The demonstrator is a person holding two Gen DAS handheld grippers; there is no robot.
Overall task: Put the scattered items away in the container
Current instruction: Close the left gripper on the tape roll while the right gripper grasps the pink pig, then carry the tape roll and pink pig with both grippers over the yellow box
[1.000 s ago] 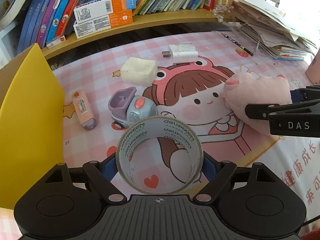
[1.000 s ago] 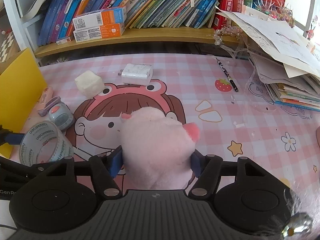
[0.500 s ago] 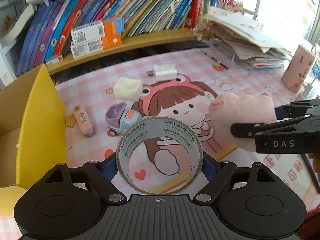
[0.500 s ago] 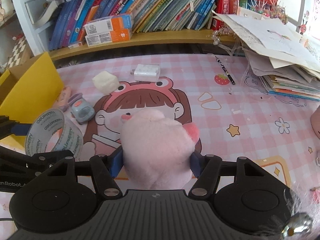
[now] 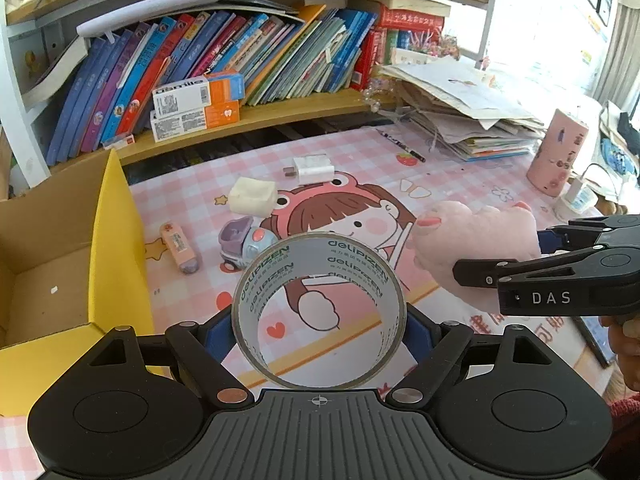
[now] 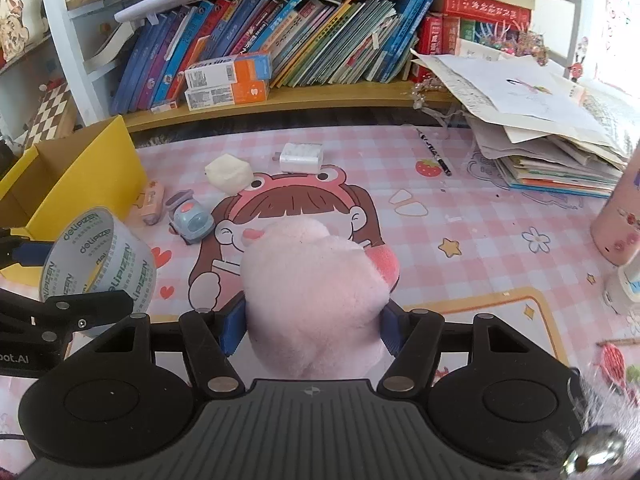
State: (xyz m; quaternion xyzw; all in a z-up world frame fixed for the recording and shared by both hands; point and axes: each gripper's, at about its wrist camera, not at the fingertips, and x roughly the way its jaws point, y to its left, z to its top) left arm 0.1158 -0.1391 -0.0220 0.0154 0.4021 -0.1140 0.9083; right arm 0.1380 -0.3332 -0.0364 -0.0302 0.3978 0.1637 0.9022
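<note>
Left wrist view: the left gripper (image 5: 319,330) has its jaws set wide, blue pads pressed on either side of a roll of tape (image 5: 319,310), a clear glossy ring printed with green lettering and held upright so that the mat shows through its hole. At 9 o'clock stands the cardboard box (image 5: 120,240), yellow outside and plain brown inside, its top open. On the pink checked mat (image 5: 460,184), smooth and printed with a cartoon girl, lie four loose items, all apart from the box: at 11 o'clock of the tape a small rounded toy truck (image 5: 242,246) in lilac and pale blue; left of it a slim pink tube (image 5: 180,246) lying flat; beyond, a cream foam block (image 5: 253,197) with soft corners; farther back, a white rectangular charger (image 5: 312,168) in shiny wrap. At 3 o'clock the right gripper (image 5: 496,254) enters from the side.

Right wrist view: the right gripper's jaws, moderately spread, clamp a pink plush toy (image 6: 316,296) (fuzzy, lumpy, with a darker pink patch), held clear of the mat. The tape appears at 9 o'clock, just in front of the box wall. A wooden shelf (image 6: 320,94) of leaning books runs across 12 o'clock; a ragged stack of papers (image 6: 552,144) sits at 2 o'clock, with a black pen (image 6: 434,152) beside it.
</note>
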